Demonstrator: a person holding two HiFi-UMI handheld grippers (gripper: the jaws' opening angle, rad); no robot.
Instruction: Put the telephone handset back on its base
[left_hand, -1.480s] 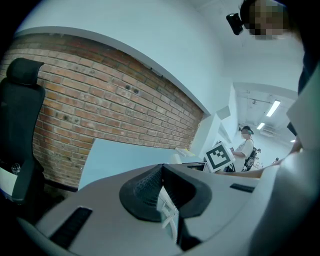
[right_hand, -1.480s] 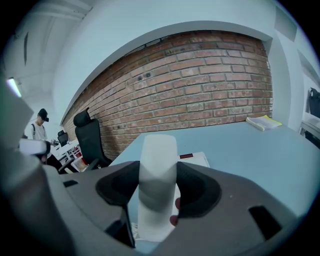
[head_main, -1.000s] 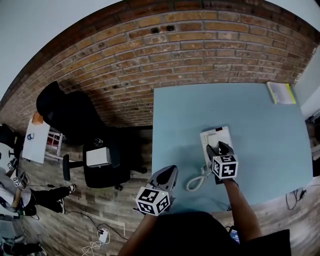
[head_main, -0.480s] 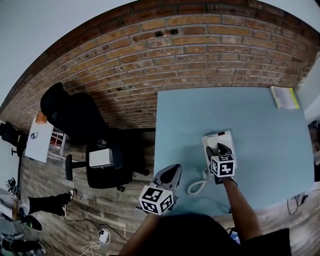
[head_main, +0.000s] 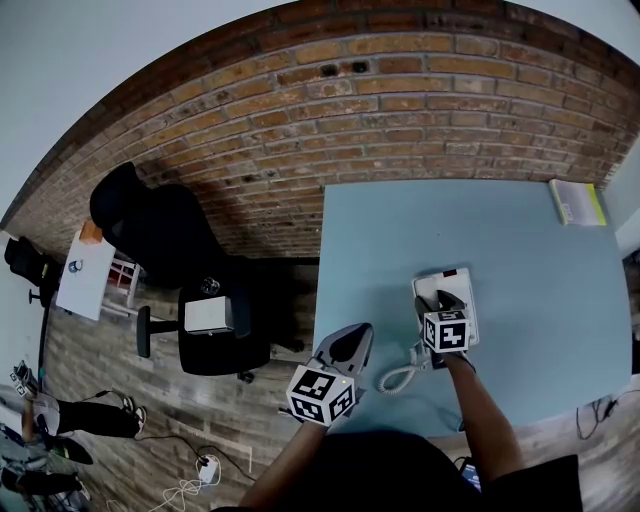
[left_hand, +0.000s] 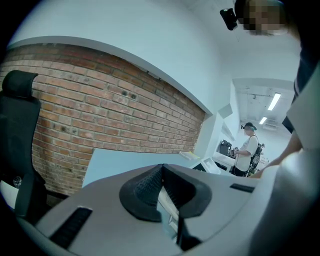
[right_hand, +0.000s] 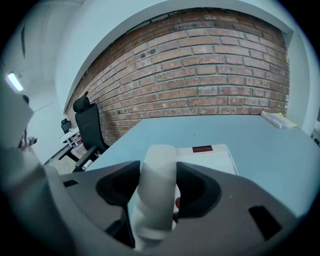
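Handset (right_hand: 155, 200) clamped between right gripper (right_hand: 159, 176) pads, over base (right_hand: 212, 156); left gripper (left_hand: 161, 174) closed.

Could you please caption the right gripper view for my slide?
Right gripper grips the white handset, its base just beyond on the table.

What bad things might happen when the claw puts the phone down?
1. The right gripper pinches the smooth, round handset, so it might twist or slip out.
2. The curly cord lies bunched beside the base; it might tug the handset crooked or get trapped under it.
3. In the right gripper view the handset hides part of the base, so it might land off its cradle.
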